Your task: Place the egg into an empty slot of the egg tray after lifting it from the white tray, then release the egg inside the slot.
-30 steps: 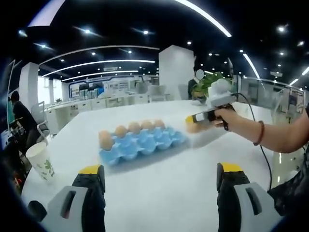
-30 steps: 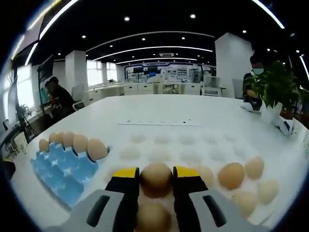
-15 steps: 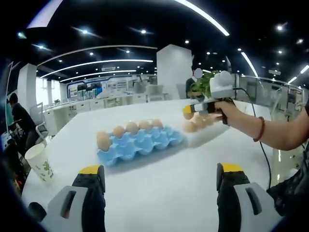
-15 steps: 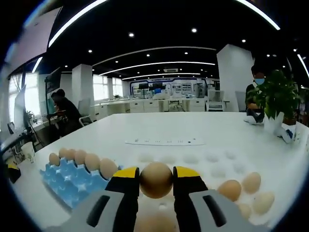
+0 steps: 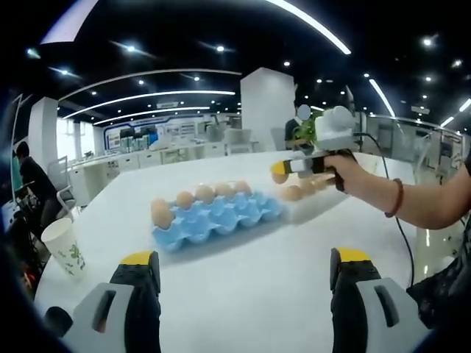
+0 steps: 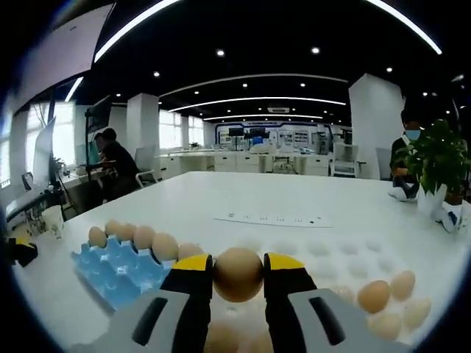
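A smooth brown egg (image 6: pixel 238 273) sits clamped between the right gripper's (image 6: pixel 238 266) yellow-tipped fingers (image 6: pixel 193 266), held above the white tray (image 6: pixel 346 257) beside the blue egg tray (image 6: pixel 118 268).

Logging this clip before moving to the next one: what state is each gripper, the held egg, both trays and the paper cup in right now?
right gripper: shut on the egg, raised off the table
egg: held between the jaws, in the air
left gripper: open, holding nothing
blue egg tray: one row filled, nearer slots empty
white tray: a few eggs left, many slots empty
paper cup: upright on the table
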